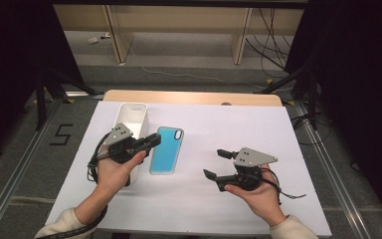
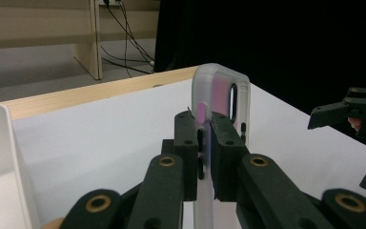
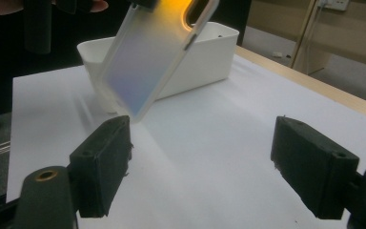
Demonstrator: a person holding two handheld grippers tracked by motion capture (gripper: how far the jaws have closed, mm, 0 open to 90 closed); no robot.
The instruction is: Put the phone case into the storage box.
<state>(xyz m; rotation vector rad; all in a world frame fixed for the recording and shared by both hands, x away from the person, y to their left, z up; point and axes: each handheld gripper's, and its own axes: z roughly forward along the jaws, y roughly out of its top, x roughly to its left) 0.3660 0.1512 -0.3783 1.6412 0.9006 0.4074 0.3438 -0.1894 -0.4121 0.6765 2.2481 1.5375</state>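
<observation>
Left gripper (image 1: 151, 141) jaws clamp phone case (image 1: 167, 149); right gripper (image 1: 216, 164) jaws wide.

From the left gripper view I lose the phone case's (image 2: 221, 102) lower end behind my fingers (image 2: 187, 157), and the white bin (image 2: 0, 162) is cut off at the left edge. The small scraps (image 1: 95, 39) on the floor are too small to tell.

The phone case (image 1: 166, 149) looks like frosted, translucent plastic with a soft sheen. The bin (image 1: 132, 115) is smooth white plastic. A matt white sheet (image 1: 238, 124) covers the wooden tabletop (image 1: 189, 97). The tool pads (image 3: 102, 164) are matt black, slightly rough.
</observation>
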